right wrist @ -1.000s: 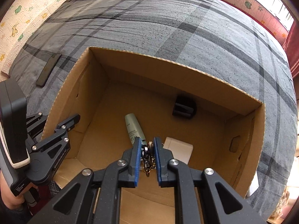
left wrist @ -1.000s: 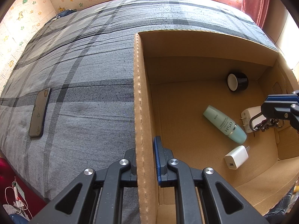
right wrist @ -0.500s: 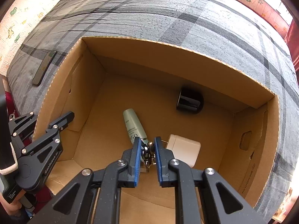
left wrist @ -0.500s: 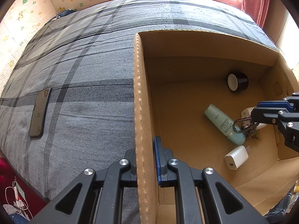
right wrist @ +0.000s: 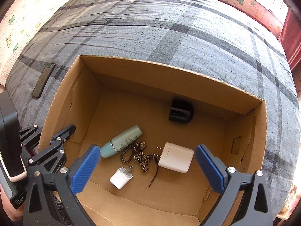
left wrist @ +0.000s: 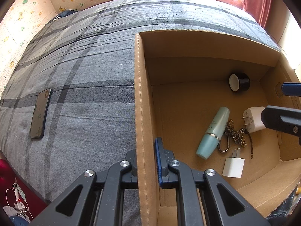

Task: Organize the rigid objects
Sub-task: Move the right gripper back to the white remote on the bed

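Observation:
A cardboard box (right wrist: 62, 86) stands on the bed. On its floor lie a metal keychain (right wrist: 140, 155) (left wrist: 232, 135), a teal bottle (right wrist: 120, 144) (left wrist: 213, 132), a large white charger (right wrist: 175, 157) (left wrist: 254, 118), a small white plug (right wrist: 121, 178) (left wrist: 233, 166) and a black round jar (right wrist: 180, 112) (left wrist: 239, 82). My right gripper (right wrist: 147, 167) is open and empty above the keychain. My left gripper (left wrist: 145, 160) is shut on the box's left wall (left wrist: 141, 94).
A black phone (left wrist: 39, 114) (right wrist: 43, 80) lies on the grey plaid bedspread (left wrist: 84, 75) left of the box. Patterned wall panels run behind the bed, and a red curtain (left wrist: 257, 1) hangs at the far right.
My right gripper opened and let go of the keychain, which now lies on the box floor between the bottle and the large charger. The gripper has pulled up and back. The left gripper has not moved.

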Action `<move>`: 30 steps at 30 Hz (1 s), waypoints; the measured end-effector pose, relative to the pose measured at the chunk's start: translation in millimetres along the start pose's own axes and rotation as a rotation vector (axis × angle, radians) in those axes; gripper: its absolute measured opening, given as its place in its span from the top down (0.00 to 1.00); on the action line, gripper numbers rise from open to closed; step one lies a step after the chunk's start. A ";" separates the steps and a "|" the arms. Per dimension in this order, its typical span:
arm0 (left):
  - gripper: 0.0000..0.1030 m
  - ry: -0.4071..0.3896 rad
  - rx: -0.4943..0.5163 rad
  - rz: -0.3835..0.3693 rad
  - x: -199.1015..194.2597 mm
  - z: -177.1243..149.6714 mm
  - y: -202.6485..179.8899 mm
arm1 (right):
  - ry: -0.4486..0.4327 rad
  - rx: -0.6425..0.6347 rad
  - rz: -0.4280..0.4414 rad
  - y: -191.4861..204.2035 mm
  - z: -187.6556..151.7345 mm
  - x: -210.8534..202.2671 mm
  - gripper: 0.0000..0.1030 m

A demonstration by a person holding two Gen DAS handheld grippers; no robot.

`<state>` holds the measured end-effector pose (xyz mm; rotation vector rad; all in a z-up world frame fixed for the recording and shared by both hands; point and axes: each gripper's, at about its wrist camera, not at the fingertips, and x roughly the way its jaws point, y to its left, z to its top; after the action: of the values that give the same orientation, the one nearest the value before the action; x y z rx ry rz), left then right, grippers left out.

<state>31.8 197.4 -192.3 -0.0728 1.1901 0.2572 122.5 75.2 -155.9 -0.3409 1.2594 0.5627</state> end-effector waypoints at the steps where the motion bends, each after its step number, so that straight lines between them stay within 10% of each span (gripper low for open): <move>1: 0.88 0.001 -0.001 -0.001 0.1 -0.1 0.4 | -0.005 0.003 0.000 -1.3 -0.4 -2.7 0.00; 14: 0.88 0.003 0.000 0.002 -0.7 0.9 -0.4 | -0.072 -0.010 -0.029 -13.5 -4.3 -51.0 0.00; 30: 0.88 0.001 0.005 0.004 -1.3 -0.6 -1.9 | -0.098 0.109 -0.188 -128.9 -31.0 -100.9 0.00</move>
<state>31.3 195.3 -191.4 -0.0667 1.1923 0.2577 151.6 -68.1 -75.9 -0.3324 1.1442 0.3455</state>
